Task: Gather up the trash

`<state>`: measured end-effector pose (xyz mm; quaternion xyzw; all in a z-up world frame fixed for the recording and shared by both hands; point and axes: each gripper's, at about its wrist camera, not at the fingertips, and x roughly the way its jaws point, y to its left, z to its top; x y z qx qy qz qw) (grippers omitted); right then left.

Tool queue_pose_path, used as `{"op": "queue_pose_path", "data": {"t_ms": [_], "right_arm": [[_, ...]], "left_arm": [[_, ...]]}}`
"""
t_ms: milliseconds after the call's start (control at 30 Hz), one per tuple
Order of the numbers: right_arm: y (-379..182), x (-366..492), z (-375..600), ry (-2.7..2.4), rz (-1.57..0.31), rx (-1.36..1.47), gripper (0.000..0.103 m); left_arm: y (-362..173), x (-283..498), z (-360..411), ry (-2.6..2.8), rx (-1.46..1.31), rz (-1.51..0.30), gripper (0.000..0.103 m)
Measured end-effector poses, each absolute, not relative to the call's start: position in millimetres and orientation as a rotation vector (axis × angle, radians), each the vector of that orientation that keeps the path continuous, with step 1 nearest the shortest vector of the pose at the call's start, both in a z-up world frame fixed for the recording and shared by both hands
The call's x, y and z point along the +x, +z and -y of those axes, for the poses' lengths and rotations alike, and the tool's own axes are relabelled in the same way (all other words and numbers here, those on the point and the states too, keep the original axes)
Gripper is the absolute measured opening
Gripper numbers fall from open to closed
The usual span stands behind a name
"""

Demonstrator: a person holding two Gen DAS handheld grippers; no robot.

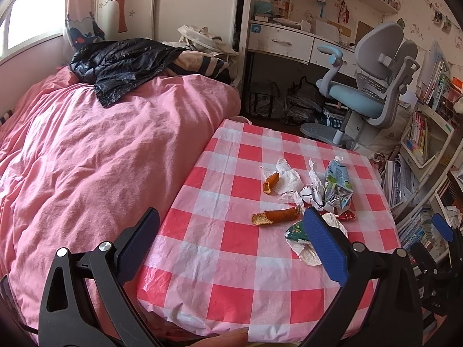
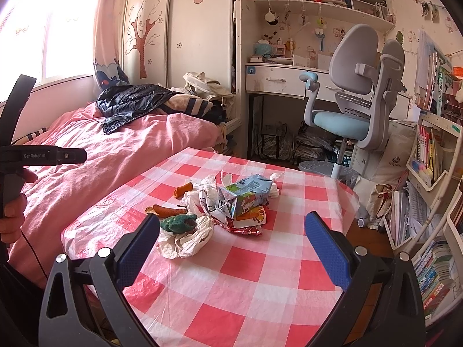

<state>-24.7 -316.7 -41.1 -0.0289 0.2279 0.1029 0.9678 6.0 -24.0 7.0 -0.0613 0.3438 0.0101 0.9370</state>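
Both views overlook table (image 1: 231,260).

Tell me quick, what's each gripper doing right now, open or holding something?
Left gripper: open, holding nothing, above the table's near edge.
Right gripper: open, holding nothing, short of the trash pile.

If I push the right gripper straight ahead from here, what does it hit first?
Most likely the crumpled white wrapper with the green packet at the near edge of the trash pile, a little left of centre; the right gripper is open. Depth is uncertain.
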Motion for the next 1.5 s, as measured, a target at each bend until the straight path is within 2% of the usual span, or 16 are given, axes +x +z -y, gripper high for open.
{"op": "queue_pose_path", "data": {"t_ms": [1500], "right_arm": [[-50.7,-3.1,316.9,0.286,-0.581,-0.009,0.097]], "left_arm": [[-7.0,16.7,32.4,0.083,-0.059,-0.735,0.096]]}}
